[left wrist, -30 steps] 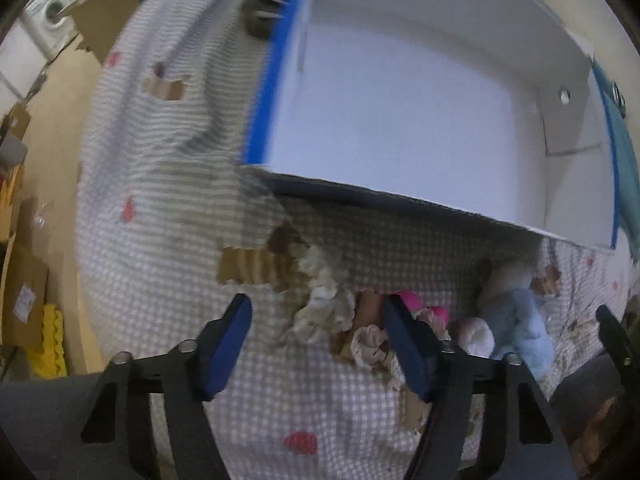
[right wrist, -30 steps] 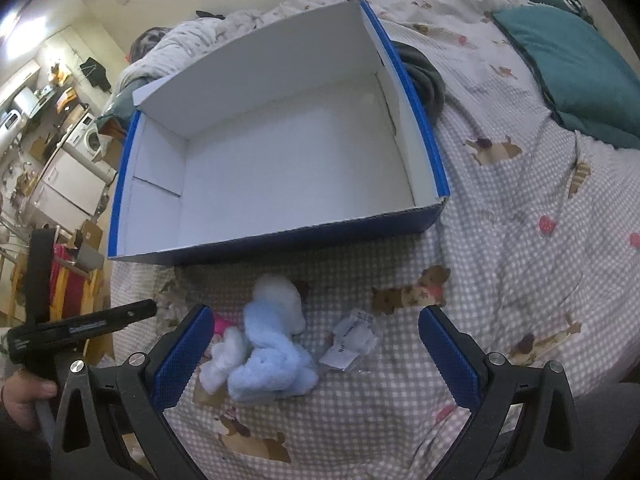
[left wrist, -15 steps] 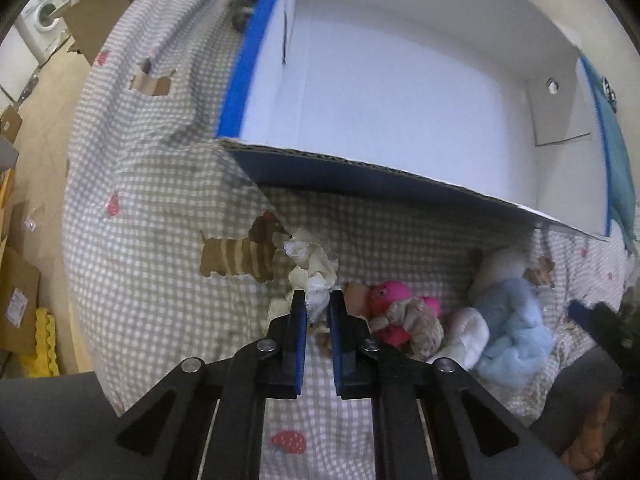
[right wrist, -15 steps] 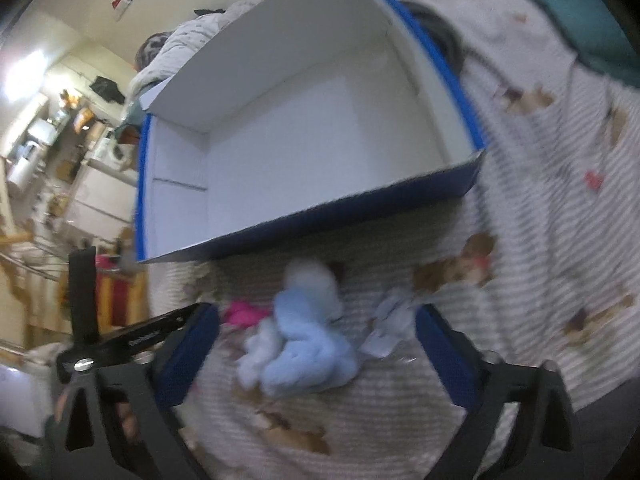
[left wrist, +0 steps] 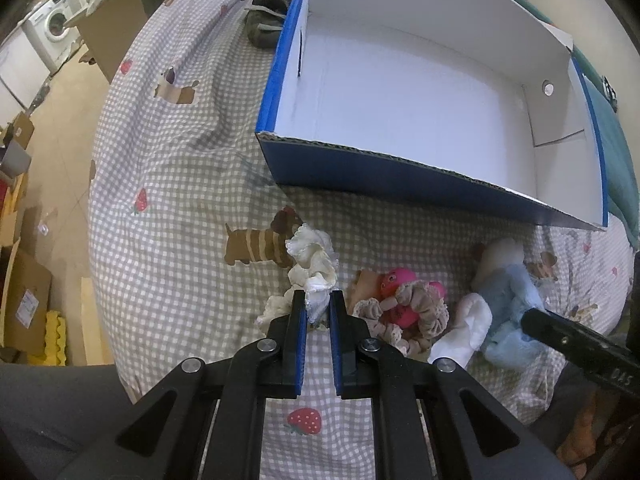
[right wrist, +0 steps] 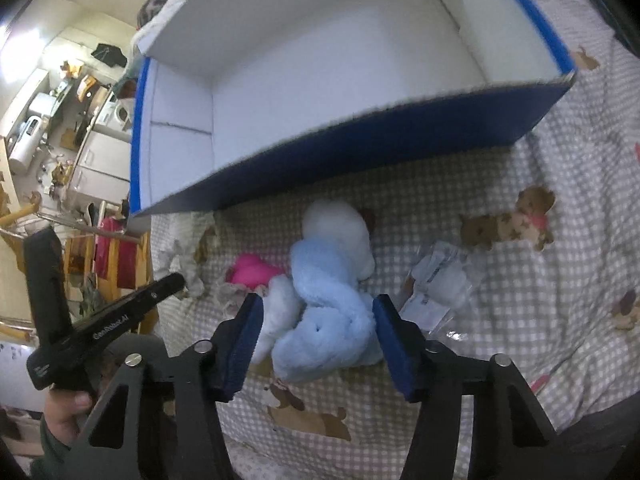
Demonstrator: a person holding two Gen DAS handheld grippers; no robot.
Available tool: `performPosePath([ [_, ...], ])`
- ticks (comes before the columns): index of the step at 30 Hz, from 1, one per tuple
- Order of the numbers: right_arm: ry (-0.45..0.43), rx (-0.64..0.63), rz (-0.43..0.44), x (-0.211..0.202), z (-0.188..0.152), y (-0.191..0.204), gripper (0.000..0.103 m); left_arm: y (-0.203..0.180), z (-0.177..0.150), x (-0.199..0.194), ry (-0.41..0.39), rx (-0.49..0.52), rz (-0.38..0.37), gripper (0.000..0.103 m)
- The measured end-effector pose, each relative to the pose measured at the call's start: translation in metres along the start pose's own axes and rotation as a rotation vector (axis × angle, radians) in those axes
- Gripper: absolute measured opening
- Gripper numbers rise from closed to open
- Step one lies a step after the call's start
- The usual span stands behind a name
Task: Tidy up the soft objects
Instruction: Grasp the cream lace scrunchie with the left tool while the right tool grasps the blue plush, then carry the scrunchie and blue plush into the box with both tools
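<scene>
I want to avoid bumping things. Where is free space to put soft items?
The white box floor is bare throughout. The bedspread left of the cream scrunchie is open. Crowded: the strip before the box, with the pink toy and blue plush.

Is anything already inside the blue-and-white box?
No: in the left wrist view the box shows only its bare white floor, while the cream scrunchie lies outside on the checked bedspread.
</scene>
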State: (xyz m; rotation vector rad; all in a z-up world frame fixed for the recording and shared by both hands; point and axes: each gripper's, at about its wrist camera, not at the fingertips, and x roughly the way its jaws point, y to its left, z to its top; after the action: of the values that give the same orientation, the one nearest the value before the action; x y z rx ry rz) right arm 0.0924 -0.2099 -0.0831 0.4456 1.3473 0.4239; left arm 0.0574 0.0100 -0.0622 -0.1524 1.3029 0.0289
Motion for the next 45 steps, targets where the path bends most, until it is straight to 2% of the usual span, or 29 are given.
performPosePath([
  [2,0.012,0.001,-0.027,0.007,-0.001,0.001,0.057,0.002,0.002,0.003,-0.002,0.0,0.012,0.01],
  [4,0.022,0.024,-0.017,0.01,-0.005,0.001,0.032,0.004,-0.001,0.004,0.001,-0.007,0.015,0.01],
  [5,0.028,0.02,-0.011,0.01,-0.006,0.002,0.029,0.005,-0.002,0.003,0.001,-0.015,0.012,0.01],
  [6,0.022,0.005,-0.013,0.009,-0.005,0.005,0.021,0.007,-0.003,0.002,0.001,-0.029,-0.001,0.01],
  [9,-0.026,-0.025,0.003,-0.002,-0.006,0.008,0.014,0.01,-0.008,-0.006,-0.024,-0.037,-0.008,0.01],
  [14,-0.104,-0.065,-0.006,-0.02,-0.011,0.024,0.013,0.008,-0.017,-0.015,-0.046,0.011,0.02,0.01],
  [17,-0.151,-0.077,0.007,-0.036,-0.016,0.03,0.013,0.01,-0.022,-0.019,-0.055,0.004,0.017,0.01],
  [23,-0.171,-0.075,0.053,-0.054,-0.026,0.031,0.013,0.009,-0.034,-0.03,-0.09,-0.001,0.014,0.01],
  [30,-0.225,-0.101,0.094,-0.082,-0.032,0.037,0.013,0.012,-0.036,-0.047,-0.123,-0.035,0.064,0.01],
  [38,-0.308,-0.159,0.081,-0.111,-0.013,0.043,0.013,-0.005,-0.015,-0.08,-0.215,0.024,0.054,0.01],
  [45,-0.366,-0.163,0.095,-0.119,0.024,0.05,0.013,-0.027,0.026,-0.093,-0.267,0.089,0.032,0.01],
])
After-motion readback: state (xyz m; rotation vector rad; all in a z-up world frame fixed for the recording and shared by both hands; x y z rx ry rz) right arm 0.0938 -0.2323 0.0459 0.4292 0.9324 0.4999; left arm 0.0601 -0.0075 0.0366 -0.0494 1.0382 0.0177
